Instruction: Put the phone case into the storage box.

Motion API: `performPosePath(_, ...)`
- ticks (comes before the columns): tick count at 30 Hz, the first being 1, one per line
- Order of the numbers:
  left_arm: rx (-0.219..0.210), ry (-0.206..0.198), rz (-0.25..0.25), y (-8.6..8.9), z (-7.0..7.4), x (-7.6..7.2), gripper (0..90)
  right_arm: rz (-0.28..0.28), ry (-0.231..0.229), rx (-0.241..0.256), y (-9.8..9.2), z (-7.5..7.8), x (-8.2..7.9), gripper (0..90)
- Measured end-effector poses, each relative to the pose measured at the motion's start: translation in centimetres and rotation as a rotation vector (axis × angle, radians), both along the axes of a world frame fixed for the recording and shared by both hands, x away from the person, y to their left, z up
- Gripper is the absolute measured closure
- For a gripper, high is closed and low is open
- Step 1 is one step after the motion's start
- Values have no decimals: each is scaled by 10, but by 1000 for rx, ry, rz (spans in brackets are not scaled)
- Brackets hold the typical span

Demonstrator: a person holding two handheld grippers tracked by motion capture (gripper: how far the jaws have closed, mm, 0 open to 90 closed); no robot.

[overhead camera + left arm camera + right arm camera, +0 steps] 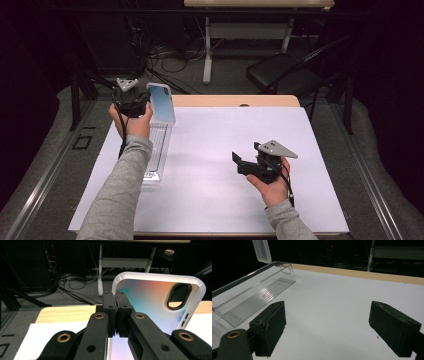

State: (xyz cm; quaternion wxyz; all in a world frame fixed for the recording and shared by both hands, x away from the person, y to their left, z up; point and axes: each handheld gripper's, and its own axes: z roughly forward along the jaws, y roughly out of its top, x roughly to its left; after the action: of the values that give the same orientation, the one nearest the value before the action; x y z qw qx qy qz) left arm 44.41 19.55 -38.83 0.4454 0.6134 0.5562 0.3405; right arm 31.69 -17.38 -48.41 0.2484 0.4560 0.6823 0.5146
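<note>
Left gripper [116,312] clamps phone case [155,300] above clear tray [156,150]; right gripper [327,327] gapes empty.

The left gripper [142,102] is raised at the table's far left, jaws clamped together. The right gripper [239,162] hovers low at the near right, jaws spread wide.

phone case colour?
Iridescent blue-to-orange gradient with a white rim; the phone case shows best in the left gripper view.
</note>
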Motion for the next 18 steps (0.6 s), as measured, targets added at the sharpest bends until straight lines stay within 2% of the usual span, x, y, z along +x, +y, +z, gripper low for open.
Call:
performPosePath(15,14,5,40,13,-8,24,888,-27,14,-4,-4,-4,3,138)
performPosePath(18,16,3,43,16,-9,27,888,-28,11,-23,-4,-4,3,138)
